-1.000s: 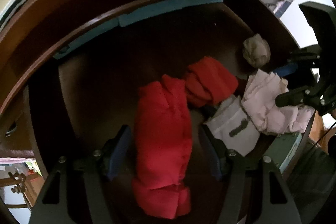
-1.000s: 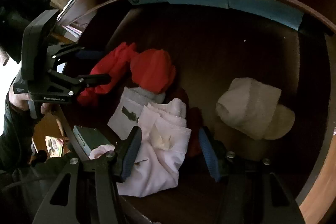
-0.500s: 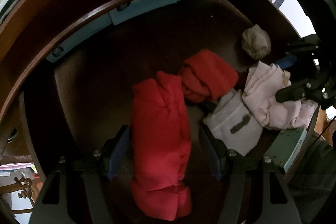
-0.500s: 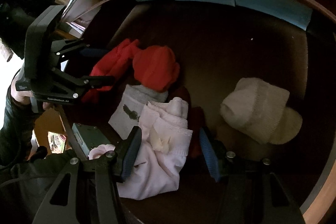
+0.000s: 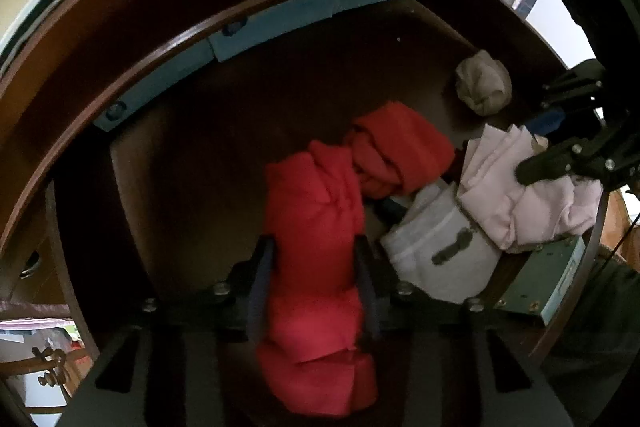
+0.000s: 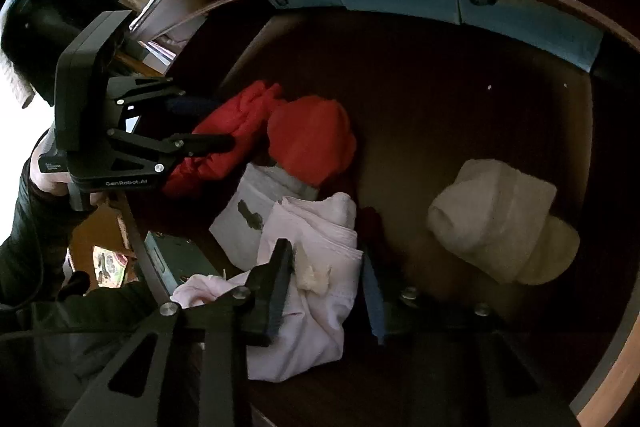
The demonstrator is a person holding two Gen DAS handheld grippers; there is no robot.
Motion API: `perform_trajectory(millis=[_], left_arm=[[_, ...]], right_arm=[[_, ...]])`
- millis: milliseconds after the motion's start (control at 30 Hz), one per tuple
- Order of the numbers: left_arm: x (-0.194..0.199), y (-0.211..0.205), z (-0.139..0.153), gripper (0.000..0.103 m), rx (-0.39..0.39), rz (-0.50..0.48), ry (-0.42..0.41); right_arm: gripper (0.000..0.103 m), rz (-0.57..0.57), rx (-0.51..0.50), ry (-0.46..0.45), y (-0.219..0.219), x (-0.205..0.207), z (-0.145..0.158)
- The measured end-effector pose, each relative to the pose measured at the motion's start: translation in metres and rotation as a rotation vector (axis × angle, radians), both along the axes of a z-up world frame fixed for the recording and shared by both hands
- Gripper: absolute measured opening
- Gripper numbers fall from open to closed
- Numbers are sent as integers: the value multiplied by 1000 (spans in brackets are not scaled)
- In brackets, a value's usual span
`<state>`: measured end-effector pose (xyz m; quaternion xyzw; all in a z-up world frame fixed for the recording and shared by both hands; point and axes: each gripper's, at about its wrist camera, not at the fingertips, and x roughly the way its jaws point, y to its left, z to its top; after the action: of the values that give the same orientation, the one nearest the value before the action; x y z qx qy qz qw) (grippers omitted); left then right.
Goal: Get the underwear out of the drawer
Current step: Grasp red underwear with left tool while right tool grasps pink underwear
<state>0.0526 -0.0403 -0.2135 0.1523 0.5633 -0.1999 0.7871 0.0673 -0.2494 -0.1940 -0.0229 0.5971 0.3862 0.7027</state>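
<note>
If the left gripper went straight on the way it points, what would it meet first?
The left gripper is already closed on the long red garment. Straight ahead lies more of that garment, then probably the folded red piece slightly to the right; depth is hard to judge.

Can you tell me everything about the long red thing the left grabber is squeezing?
The long red garment is soft, knit-looking cloth, folded into a thick lengthwise roll. It lies in the dark wooden drawer, pointing away from the camera. The left gripper has closed on its middle, a finger pressing each side. Its far end touches a rounder red bundle, and a white folded garment sits just right of it. From the right wrist view it shows at.
</note>
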Motion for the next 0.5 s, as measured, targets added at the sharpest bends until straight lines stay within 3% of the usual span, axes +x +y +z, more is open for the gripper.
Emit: perform_trajectory(millis=[267,500], left_arm=[[-4,12,10,32,-44,27,-37],[-11,11,15,30,-13,31,-108]], right_arm=[[31,3,9,-38,-1,-1,3],[29,0,23,-71,-4,-4,6]])
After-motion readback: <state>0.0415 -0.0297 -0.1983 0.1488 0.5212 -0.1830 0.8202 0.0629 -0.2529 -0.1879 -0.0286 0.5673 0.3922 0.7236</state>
